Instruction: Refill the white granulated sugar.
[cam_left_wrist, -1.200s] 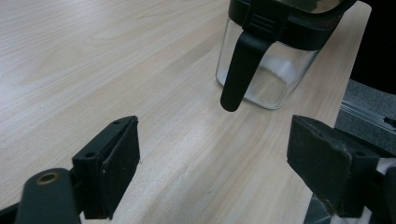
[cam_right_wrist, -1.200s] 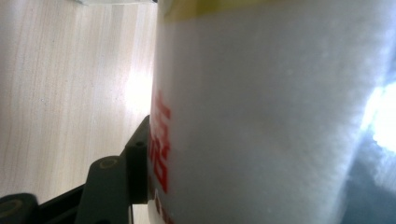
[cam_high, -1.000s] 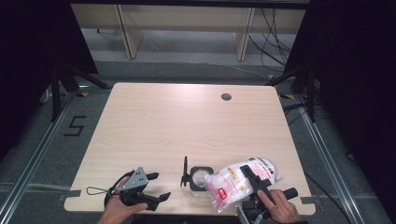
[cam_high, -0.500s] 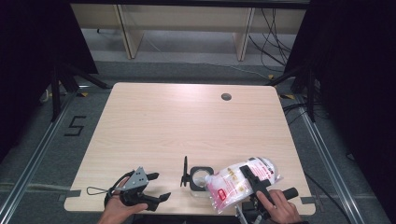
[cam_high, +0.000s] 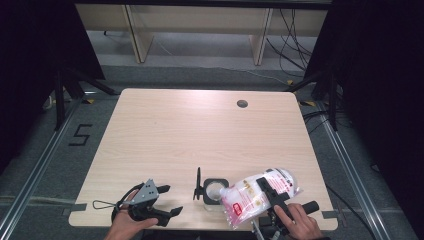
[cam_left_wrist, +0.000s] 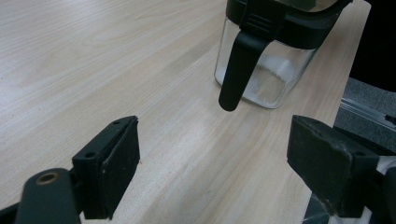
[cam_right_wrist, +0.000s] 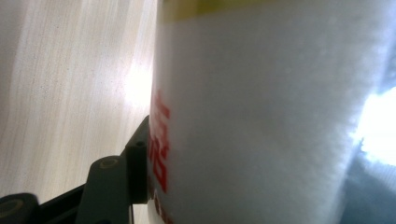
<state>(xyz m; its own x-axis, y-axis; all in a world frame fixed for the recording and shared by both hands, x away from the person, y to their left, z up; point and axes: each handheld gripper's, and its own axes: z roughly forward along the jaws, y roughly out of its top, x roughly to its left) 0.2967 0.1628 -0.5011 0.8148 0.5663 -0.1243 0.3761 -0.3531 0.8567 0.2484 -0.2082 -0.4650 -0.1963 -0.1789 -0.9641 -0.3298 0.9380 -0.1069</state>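
Note:
A clear glass jar with a black rim stands near the table's front edge, its hinged lid swung up on its left side. In the left gripper view the jar holds a little white powder, and a black latch hangs down its front. My left gripper is open on the table short of the jar, with nothing between its jaws. My right gripper is shut on a plastic bag of white powder with red print. The bag is tilted, its lower end at the jar's right rim. The bag presses against one finger.
The wooden table has a round cable hole at its back right. Behind it stand wooden shelf legs and loose cables on the floor. A taped "5" marks the floor to the left.

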